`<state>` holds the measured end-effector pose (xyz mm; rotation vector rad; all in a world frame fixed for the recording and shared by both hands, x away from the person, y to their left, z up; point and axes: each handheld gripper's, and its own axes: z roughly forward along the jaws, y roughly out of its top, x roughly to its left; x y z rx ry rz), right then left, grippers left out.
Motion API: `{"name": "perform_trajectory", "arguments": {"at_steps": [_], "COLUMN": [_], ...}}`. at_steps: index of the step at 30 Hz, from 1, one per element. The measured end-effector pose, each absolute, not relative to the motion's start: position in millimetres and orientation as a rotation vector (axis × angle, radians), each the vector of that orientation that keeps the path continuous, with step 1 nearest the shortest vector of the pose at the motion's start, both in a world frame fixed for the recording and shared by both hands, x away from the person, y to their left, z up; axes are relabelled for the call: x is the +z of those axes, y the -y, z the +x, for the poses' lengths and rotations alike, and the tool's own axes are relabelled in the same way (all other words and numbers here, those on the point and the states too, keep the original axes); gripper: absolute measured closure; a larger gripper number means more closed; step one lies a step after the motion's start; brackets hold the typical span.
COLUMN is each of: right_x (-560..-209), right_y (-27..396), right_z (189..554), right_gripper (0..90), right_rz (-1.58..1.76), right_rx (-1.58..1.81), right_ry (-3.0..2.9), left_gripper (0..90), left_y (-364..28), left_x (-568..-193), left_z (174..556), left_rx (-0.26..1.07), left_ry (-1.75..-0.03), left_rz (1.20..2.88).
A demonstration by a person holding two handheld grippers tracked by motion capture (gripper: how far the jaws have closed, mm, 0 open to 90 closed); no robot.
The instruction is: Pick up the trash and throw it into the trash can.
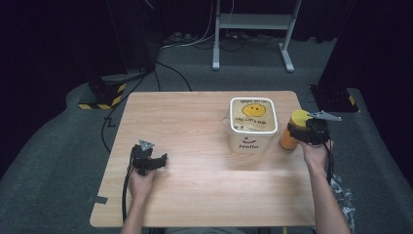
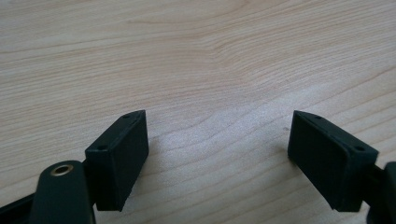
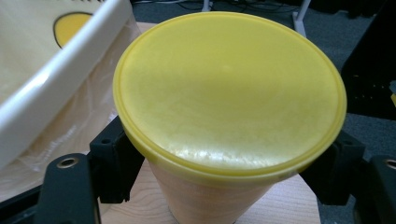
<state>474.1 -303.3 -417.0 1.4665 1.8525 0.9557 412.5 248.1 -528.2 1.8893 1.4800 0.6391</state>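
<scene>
An orange cup point(image 1: 290, 140) with a yellow lid point(image 3: 229, 88) stands near the table's right edge. My right gripper point(image 1: 308, 131) is shut on the orange cup just under the lid, one black jaw on each side of its wall point(image 3: 205, 196). Right beside the cup, on its left, is a white tub point(image 1: 252, 122) with a smiley-face lid and "Hello" on its front; its rim point(image 3: 42, 88) nearly touches the cup. My left gripper point(image 1: 160, 160) rests low over the wooden table point(image 1: 195, 190) at the left. That gripper point(image 2: 217, 154) is open, with bare wood between its jaws.
The table's right edge runs just past the cup. On the carpet beyond the table are a white metal stand point(image 1: 253, 22), loose cables point(image 1: 170, 68) and a black-and-yellow striped base point(image 1: 104, 97). A crumpled silvery thing point(image 1: 345, 195) lies on the floor at the lower right.
</scene>
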Motion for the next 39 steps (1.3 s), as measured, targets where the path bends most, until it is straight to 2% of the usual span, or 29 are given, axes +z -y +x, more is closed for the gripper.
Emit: {"name": "perform_trajectory", "arguments": {"at_steps": [39], "right_x": [-319.4], "right_y": [294.0], "right_z": [445.4], "right_gripper": [23.9], "right_rz": [1.272], "right_rx": [1.094], "right_ry": [-1.859], "left_gripper": [19.2], "left_y": [-248.9], "left_x": [-528.0], "left_z": [413.1], "left_rx": [0.648], "left_ry": [-1.484], "left_rz": [1.896]}}
